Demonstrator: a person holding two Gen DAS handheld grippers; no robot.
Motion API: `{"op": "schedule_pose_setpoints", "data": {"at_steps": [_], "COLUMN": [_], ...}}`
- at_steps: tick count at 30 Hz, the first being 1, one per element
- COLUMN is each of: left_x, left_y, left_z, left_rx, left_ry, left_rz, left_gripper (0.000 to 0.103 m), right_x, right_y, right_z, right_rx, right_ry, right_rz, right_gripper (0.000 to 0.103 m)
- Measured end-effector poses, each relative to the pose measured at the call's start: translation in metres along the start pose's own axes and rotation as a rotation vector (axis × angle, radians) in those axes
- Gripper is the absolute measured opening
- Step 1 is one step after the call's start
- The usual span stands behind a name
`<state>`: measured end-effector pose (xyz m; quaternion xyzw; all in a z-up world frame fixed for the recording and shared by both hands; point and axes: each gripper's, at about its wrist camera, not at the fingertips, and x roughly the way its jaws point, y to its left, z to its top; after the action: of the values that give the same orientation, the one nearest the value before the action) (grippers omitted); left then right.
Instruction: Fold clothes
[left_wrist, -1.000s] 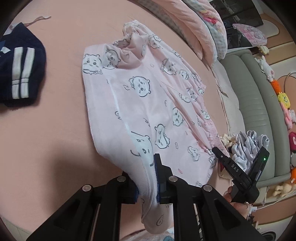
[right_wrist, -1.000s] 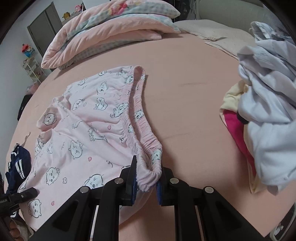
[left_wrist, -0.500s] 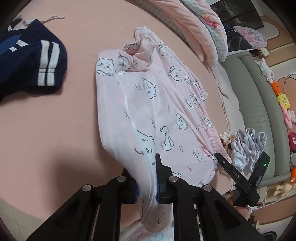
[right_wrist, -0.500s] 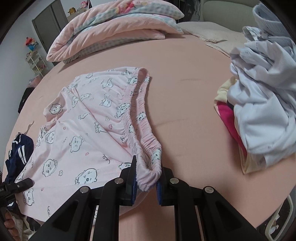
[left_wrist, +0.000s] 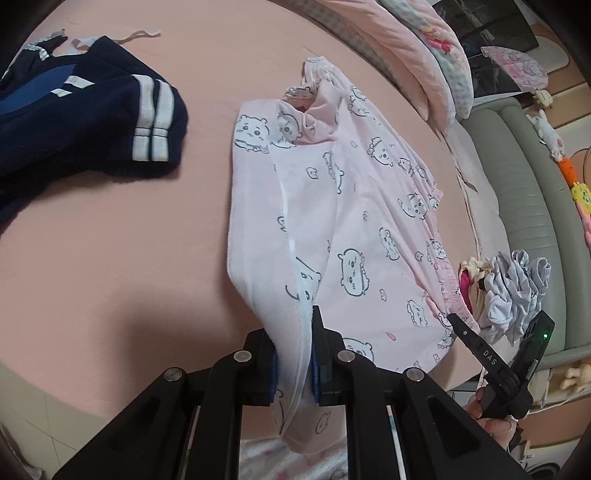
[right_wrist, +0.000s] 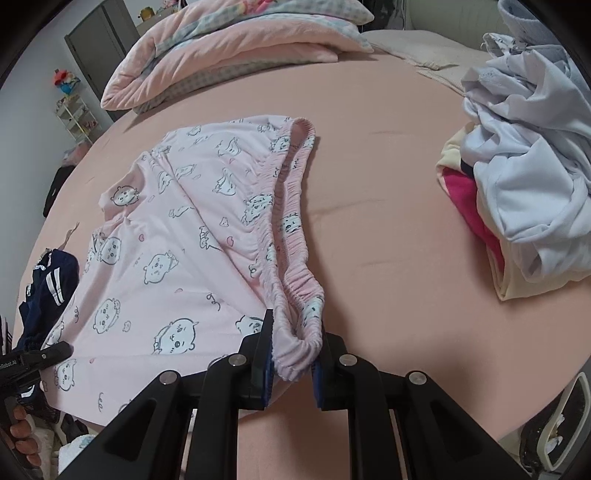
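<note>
Both our grippers pinch the pink printed shorts (left_wrist: 354, 206) spread on the bed (left_wrist: 110, 236), left gripper (left_wrist: 293, 354) on a leg hem, right gripper (right_wrist: 293, 354) on the gathered waistband, with bare sheet between navy garment (left_wrist: 92, 122) and clothes pile (right_wrist: 524, 192).

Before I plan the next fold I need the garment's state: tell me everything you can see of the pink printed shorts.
The pink printed shorts are soft, thin cloth with cartoon animal faces and a gathered elastic waistband. They lie spread on the pink bedsheet, creased and bunched at the far end. The left gripper pinches the hem edge; the right gripper pinches the waistband, lifting both near corners.
</note>
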<state>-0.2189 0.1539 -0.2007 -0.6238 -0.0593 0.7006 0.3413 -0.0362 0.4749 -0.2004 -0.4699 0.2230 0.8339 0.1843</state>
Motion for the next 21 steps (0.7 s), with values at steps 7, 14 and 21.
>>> {"op": "schedule_pose_setpoints", "data": {"at_steps": [7, 14, 21], "left_x": [-0.009, -0.023, -0.029], "left_y": [0.007, 0.025, 0.032], "left_z": [-0.002, 0.003, 0.003], "left_rx": [0.032, 0.025, 0.04], "left_ry": [0.015, -0.004, -0.009], "left_rz": [0.062, 0.152, 0.208], "left_gripper": [0.012, 0.013, 0.013], "right_x": [0.008, 0.018, 0.017], "right_y": [-0.005, -0.006, -0.006], "right_z": [-0.002, -0.006, -0.006], "right_rx": [0.012, 0.022, 0.032], "right_ry": [0.03, 0.06, 0.057], "right_rz": [0.009, 0.003, 0.0], "right_gripper": [0.014, 0.014, 0.014]}}
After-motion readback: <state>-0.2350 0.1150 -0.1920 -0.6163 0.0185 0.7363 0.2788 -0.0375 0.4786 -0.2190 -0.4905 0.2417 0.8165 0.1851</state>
